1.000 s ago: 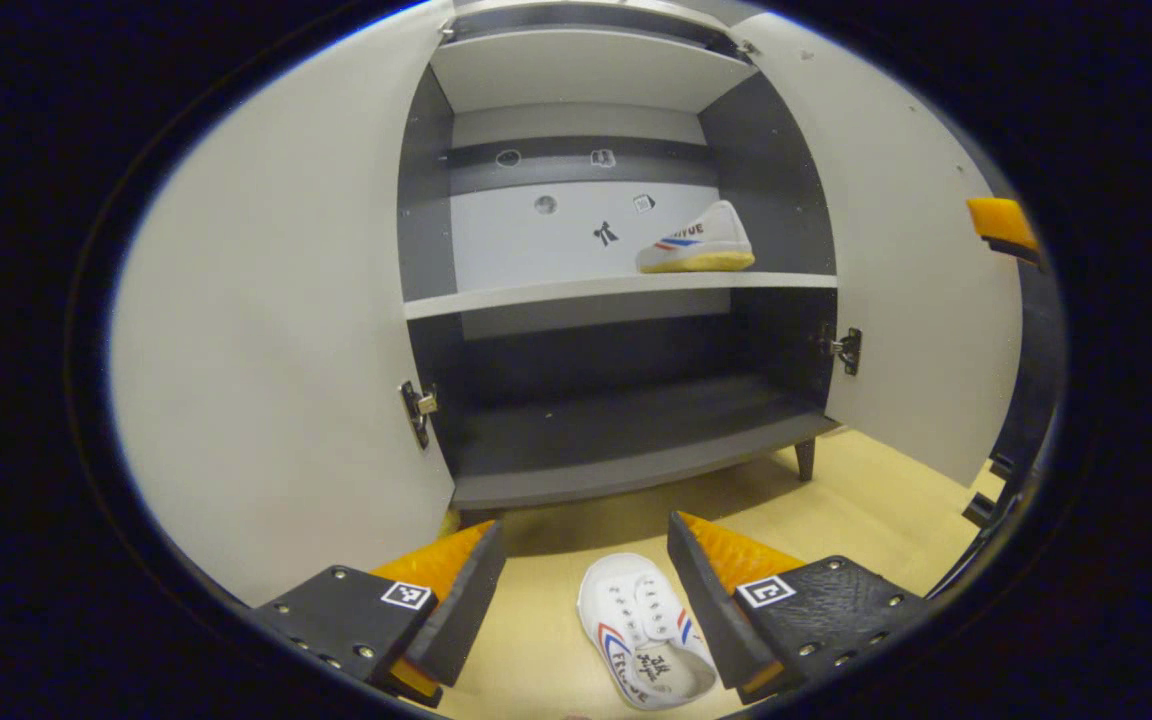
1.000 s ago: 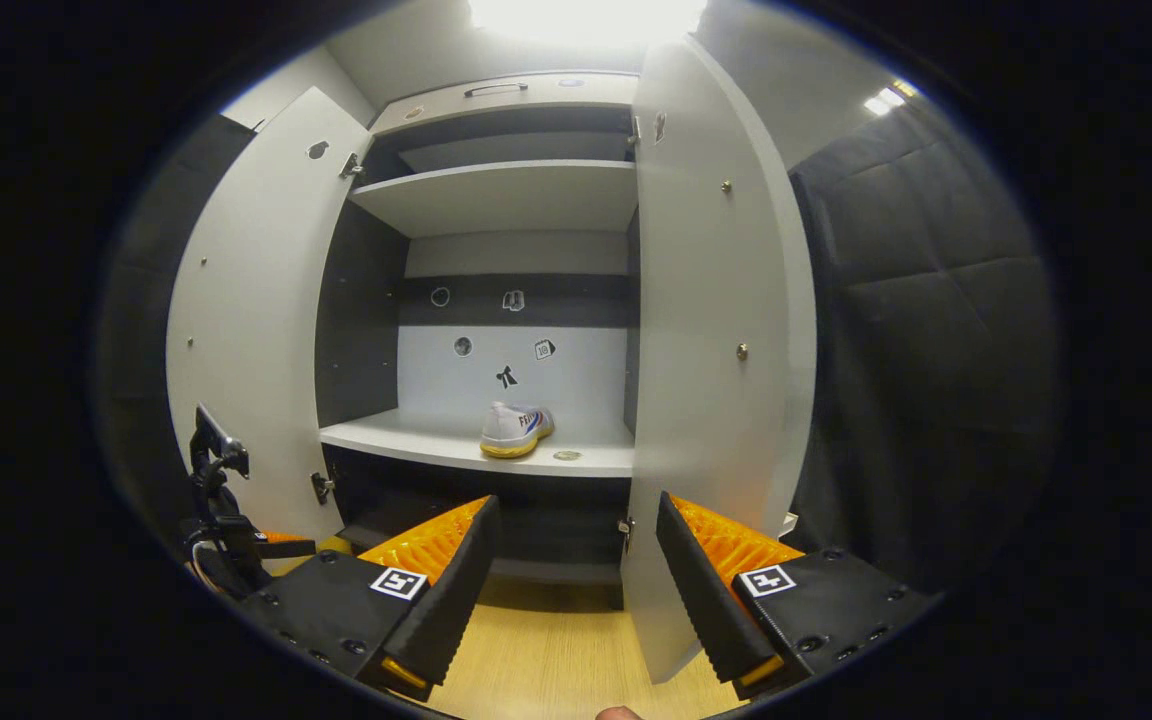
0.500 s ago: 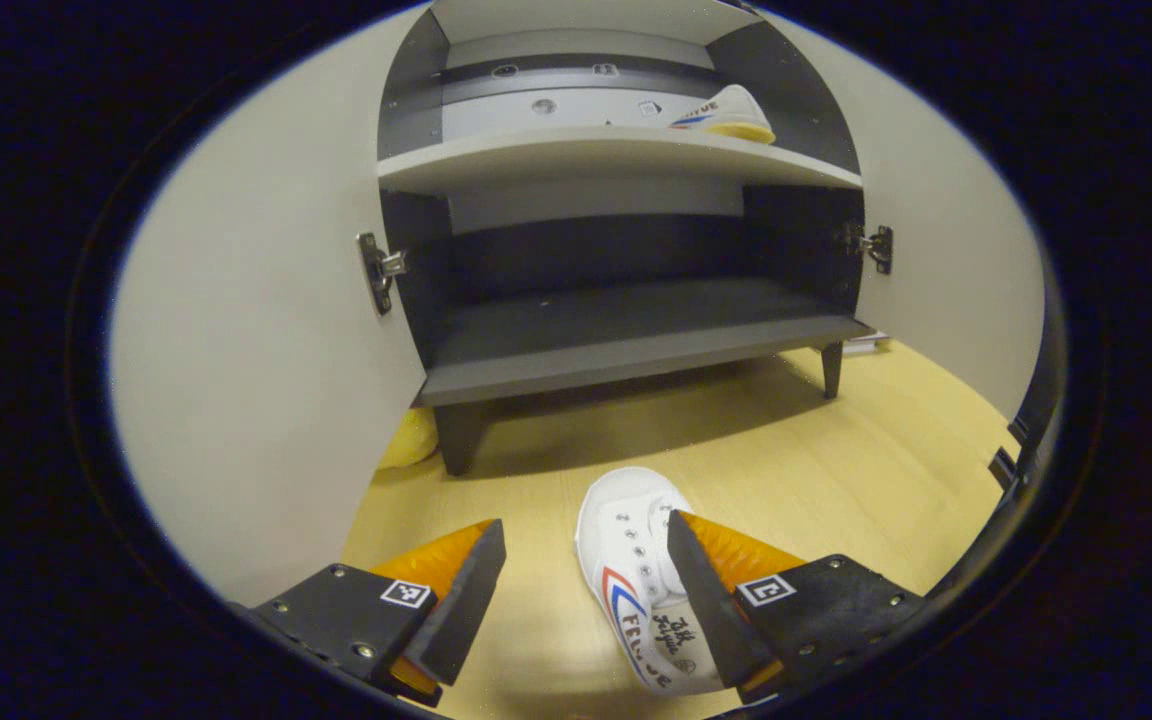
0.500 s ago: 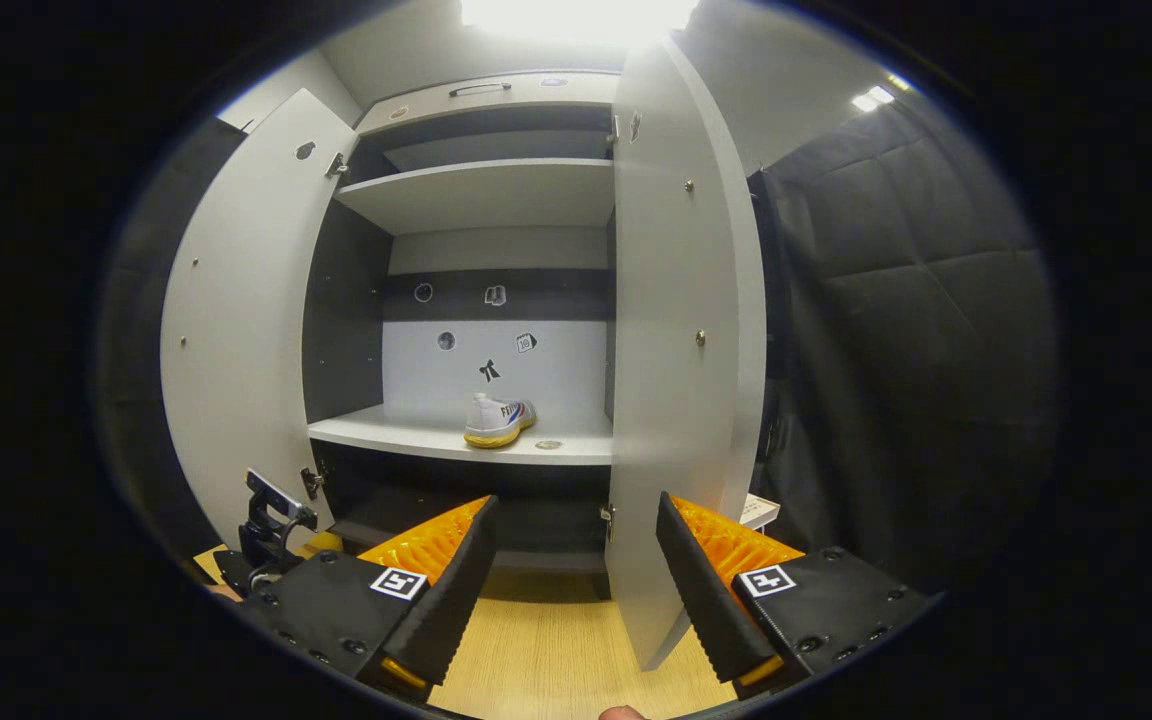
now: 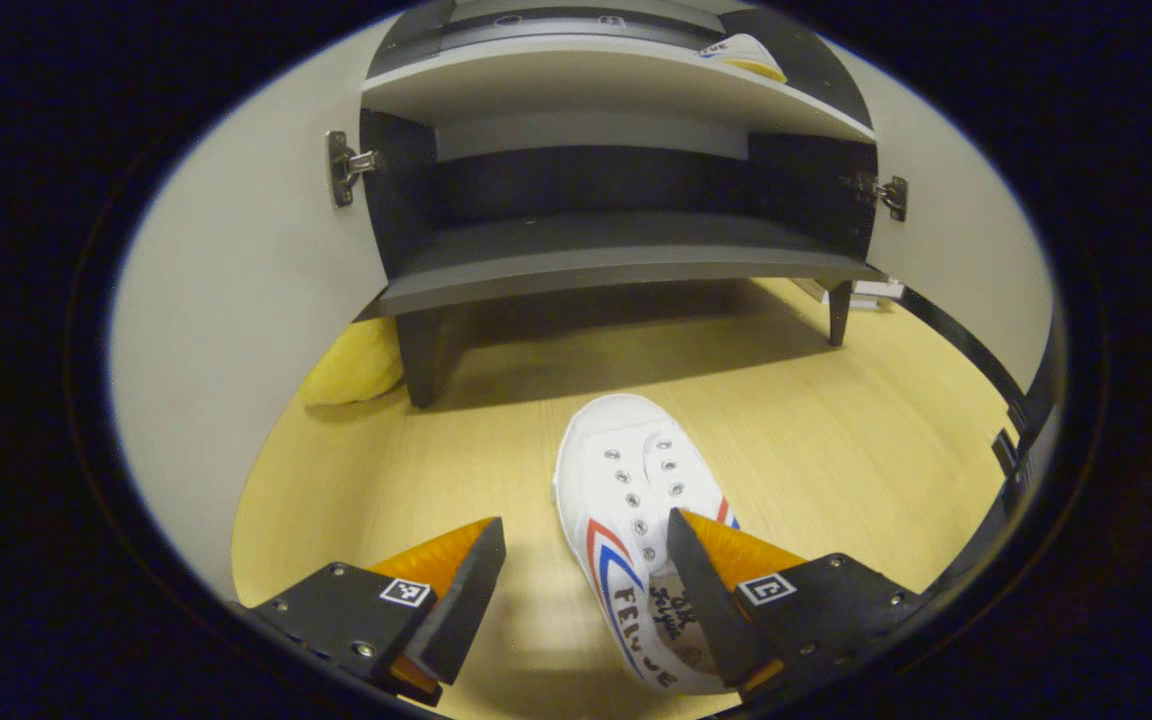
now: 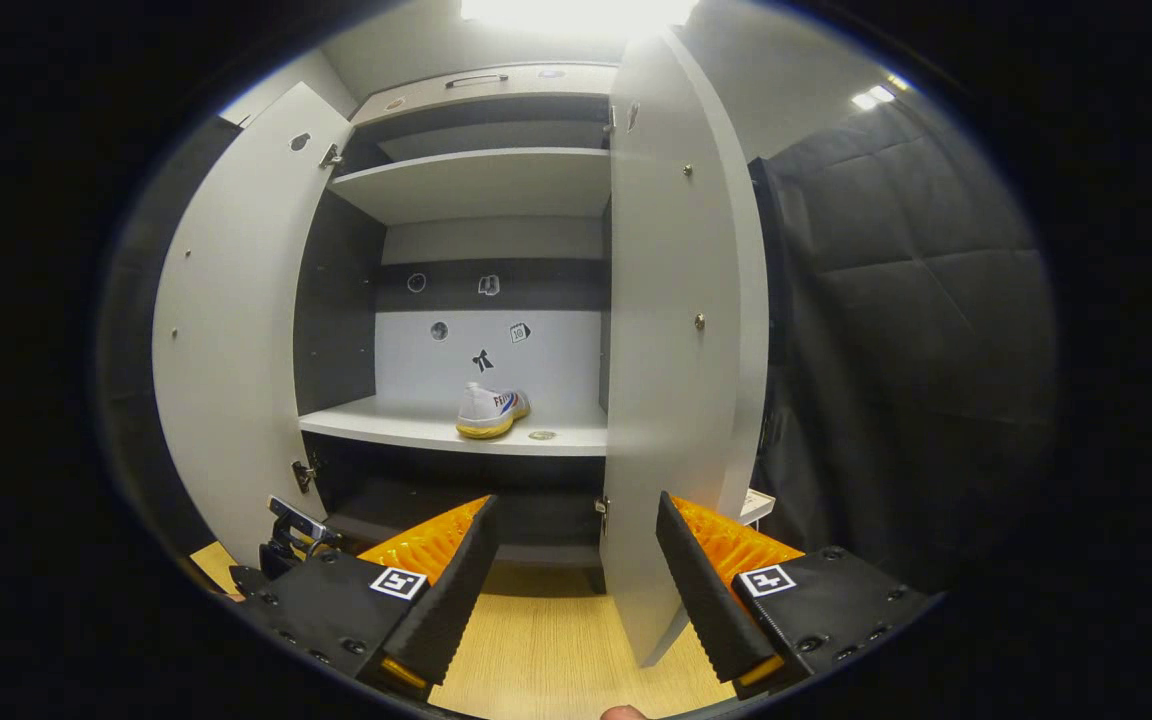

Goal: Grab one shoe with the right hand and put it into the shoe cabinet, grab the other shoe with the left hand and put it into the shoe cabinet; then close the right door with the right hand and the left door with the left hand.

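Left gripper (image 5: 586, 560) jaws apart over floor shoe (image 5: 641, 530); right gripper (image 6: 576, 560) jaws apart, facing cabinet (image 6: 476, 190), 1 shoe shelved (image 6: 492, 411).

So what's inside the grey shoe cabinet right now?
One white sneaker sits on the cabinet's pale middle shelf. The dark bottom shelf looks bare; its far right is behind the open door.

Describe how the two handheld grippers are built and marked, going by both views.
The left gripper and right gripper look alike: each has two black, textured, wedge-shaped finger blocks studded with small screws. Each block carries a small square black-and-white marker tag near its inner edge. The inner faces of the fingers are ribbed. No sleeve or cable is clear.
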